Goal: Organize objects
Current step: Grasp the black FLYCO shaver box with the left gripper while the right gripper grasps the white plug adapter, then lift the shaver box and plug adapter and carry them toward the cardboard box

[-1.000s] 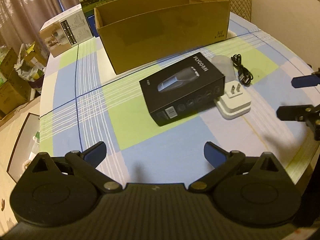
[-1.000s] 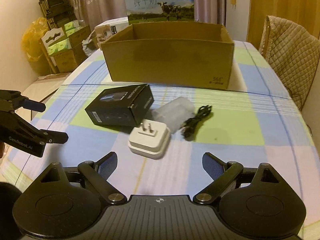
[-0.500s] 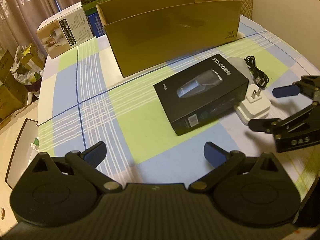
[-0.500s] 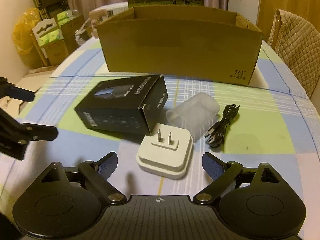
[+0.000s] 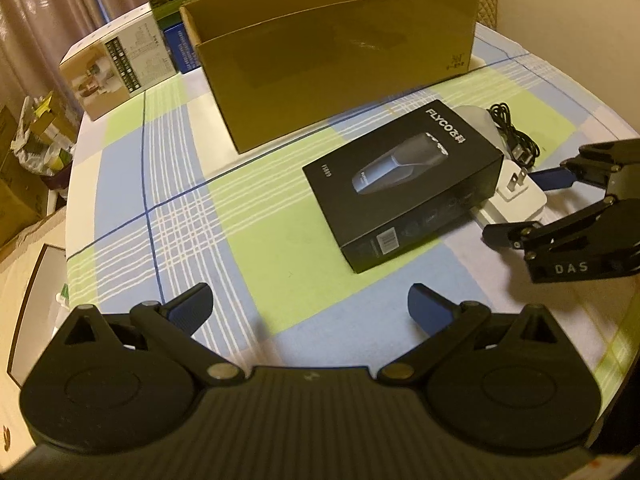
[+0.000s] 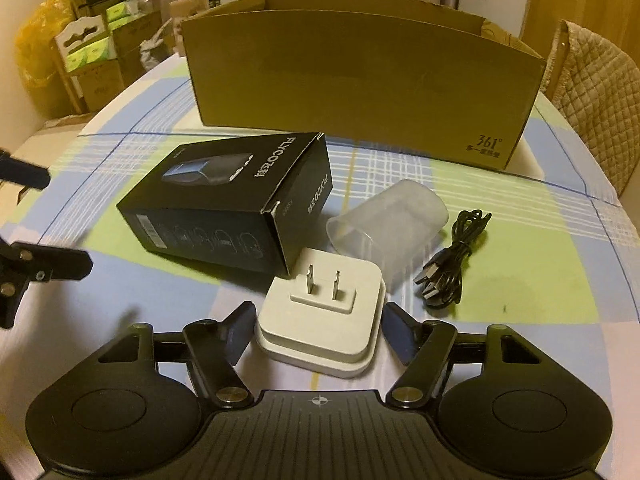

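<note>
A white plug adapter (image 6: 320,332) lies prongs-up on the checked tablecloth, between the fingers of my right gripper (image 6: 319,330). Its jaws are closing and the pads touch the adapter's two sides. The left wrist view shows the same gripper (image 5: 528,208) at the right, straddling the adapter (image 5: 516,204). Beside the adapter lie a black razor box (image 6: 224,208), a frosted plastic cap (image 6: 388,220) and a coiled black cable (image 6: 452,264). My left gripper (image 5: 310,300) hangs open over bare cloth, in front of the razor box (image 5: 404,184), with nothing between its fingers.
A large open cardboard box (image 6: 360,80) stands behind the objects at the back of the table (image 5: 160,200). A printed carton (image 5: 116,68) stands at the back left. A quilted chair (image 6: 592,92) is at the right. Stacked boxes and bags sit on the floor at left.
My right gripper came down and forward over the white adapter, and its jaws narrowed from wide open onto its sides. The left gripper crept a little closer to the razor box.
</note>
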### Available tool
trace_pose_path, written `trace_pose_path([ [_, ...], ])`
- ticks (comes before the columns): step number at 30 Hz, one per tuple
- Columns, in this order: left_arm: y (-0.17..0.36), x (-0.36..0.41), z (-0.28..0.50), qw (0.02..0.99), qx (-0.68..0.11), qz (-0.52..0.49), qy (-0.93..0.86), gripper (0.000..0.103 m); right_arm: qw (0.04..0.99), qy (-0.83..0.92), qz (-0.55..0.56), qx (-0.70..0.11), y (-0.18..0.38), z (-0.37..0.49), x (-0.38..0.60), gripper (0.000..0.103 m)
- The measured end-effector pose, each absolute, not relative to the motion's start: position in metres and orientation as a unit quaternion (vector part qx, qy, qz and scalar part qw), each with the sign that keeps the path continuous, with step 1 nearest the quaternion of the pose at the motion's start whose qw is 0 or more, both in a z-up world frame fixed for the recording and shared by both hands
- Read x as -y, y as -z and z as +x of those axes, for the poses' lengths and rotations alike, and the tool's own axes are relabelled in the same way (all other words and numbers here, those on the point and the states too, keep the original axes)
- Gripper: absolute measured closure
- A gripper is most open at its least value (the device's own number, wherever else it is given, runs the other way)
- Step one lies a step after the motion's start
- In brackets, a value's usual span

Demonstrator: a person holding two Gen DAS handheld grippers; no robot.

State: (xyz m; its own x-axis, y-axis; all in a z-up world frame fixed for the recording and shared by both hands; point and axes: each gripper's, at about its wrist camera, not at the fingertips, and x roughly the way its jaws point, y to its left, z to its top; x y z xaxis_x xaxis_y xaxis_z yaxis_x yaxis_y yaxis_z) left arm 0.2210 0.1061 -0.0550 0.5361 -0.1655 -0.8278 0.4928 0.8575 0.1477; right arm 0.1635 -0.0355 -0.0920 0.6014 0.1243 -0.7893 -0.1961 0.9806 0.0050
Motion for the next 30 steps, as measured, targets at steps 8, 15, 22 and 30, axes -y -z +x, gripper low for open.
trace_pose_path([
  [8, 0.046, -0.087, 0.234, 0.833, -0.402, 0.253, 0.283, 0.001, 0.877, -0.130, -0.071, -0.458, 0.086, 0.149, 0.058, 0.038],
  [15, 0.048, -0.054, 0.261, 0.786, -0.382, 0.307, 0.377, 0.001, 0.872, -0.137, -0.081, -0.463, 0.083, 0.137, 0.078, 0.038],
  [22, 0.066, -0.018, 0.285, 0.728, -0.385, 0.360, 0.438, 0.003, 0.872, -0.141, -0.078, -0.463, 0.082, 0.134, 0.084, 0.038],
  [30, 0.076, -0.002, 0.296, 0.692, -0.431, 0.369, 0.447, 0.011, 0.873, -0.138, -0.071, -0.462, 0.082, 0.132, 0.088, 0.038],
])
